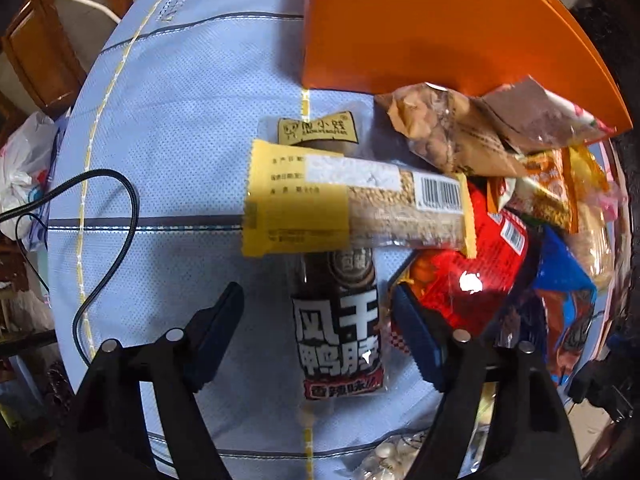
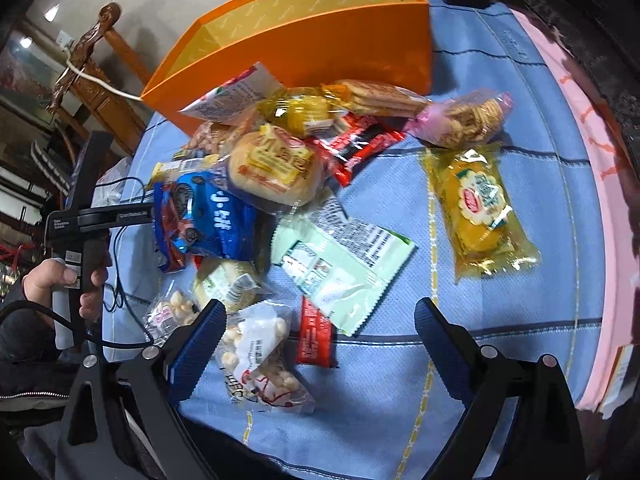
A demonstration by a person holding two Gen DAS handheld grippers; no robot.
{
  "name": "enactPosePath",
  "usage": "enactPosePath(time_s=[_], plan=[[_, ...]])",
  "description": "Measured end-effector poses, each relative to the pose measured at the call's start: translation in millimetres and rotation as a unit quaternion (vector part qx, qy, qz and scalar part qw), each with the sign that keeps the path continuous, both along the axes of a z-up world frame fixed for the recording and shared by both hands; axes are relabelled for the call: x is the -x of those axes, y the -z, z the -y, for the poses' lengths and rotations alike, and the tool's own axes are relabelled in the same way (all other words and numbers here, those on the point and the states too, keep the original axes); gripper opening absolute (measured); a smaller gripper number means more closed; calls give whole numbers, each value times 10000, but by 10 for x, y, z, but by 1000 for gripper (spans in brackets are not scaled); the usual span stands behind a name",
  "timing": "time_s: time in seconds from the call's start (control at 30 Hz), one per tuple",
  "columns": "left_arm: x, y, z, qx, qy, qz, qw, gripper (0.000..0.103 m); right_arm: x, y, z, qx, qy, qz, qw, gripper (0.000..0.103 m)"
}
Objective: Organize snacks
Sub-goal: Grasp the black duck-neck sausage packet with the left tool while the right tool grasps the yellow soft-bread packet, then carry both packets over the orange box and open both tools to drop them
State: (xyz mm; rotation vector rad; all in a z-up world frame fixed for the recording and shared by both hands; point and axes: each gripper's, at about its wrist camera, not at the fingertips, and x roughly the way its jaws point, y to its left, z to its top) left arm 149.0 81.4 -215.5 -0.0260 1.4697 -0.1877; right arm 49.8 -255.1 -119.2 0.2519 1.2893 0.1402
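The dark duck packet (image 1: pixel 340 320) is straddled by the unclenched left gripper (image 1: pixel 320 316), to be squeezed centrally; the right gripper (image 2: pixel 320 320) is released.

An orange box (image 2: pixel 304 46) stands open at the far side of the tabletop (image 2: pixel 400 380). Against its near wall the snacks are heaped: a blue cookie bag (image 2: pixel 208 224), a round bun in clear wrap (image 2: pixel 276 168), a red-and-black packet (image 2: pixel 356 144) and a bag of peanuts (image 1: pixel 448 136). Nearer than the box lies a pale green packet (image 2: pixel 340 264), flat. To the right of the heap a yellow cake pack (image 2: pixel 480 208) lies alone. Left of the heap a yellow grain bar (image 1: pixel 352 204) lies across a dark packet with white characters (image 1: pixel 340 320).
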Motion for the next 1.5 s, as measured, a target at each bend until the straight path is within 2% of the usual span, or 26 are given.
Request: enactPosePath(time_s=[0.07, 0.1, 0.17, 0.23, 0.33, 0.43, 0.47, 0.5, 0.53, 0.57, 0.63, 0.73, 0.87, 1.07, 1.2, 1.33, 1.5], plan=[[-49, -26, 12, 269, 83, -46, 9996, 40, 5, 4, 159, 173, 370, 147, 9991, 95], [-38, -51, 39, 55, 148, 27, 9999, 29, -4, 26, 266, 282, 624, 145, 9975, 95], [2, -62, 76, -157, 323, 93, 9993, 28, -40, 69, 450, 346, 971, 161, 9945, 95], [41, -65, 57, -87, 304, 65, 9995, 28, -133, 128, 585, 544, 1137, 118, 9920, 95], [24, -68, 21, 29, 265, -10, 9996, 28, -304, 234, 612, 788, 1065, 99, 9911, 95], [102, -51, -42, 123, 233, -34, 9996, 28, -566, 449, 568, 1410, 795, -126, 9867, 94], [73, -44, -42, 137, 225, -47, 9996, 29, -674, 573, 560, 1596, 701, -314, 9842, 86], [70, -40, -54, 130, 228, -56, 9996, 30, -731, 662, 562, 1596, 636, -418, 9842, 78], [66, -35, -57, 116, 233, -59, 9996, 31, -759, 722, 557, 1540, 572, -492, 9852, 55], [54, -25, -31, 104, 231, -62, 9997, 33, -781, 700, 556, 1456, 538, -345, 9873, 41], [53, -2, -57, 67, 226, -40, 9997, 34, -810, 696, 519, 1535, 411, -399, 9865, 39], [42, 20, 22, 56, 185, -32, 9998, 34, -757, 640, 479, 1245, 291, -393, 9910, 36], [76, -23, 18, 39, 120, -52, 9999, 28, -567, 376, 384, 826, 128, -161, 9964, 36], [256, -284, -49, 65, 118, -33, 9999, 27, -422, -91, 181, 293, -317, 335, 9985, 36], [371, -601, -153, 159, 75, 259, 9995, 27, -522, -343, 85, 108, -554, 664, 9962, 36], [430, -1022, -150, 260, 163, 824, 9961, 27, -597, -572, -17, 53, -718, 958, 9928, 36], [436, -1426, -70, 426, 237, 1347, 9897, 27, -725, -675, -98, -32, -891, 1099, 9899, 36]])
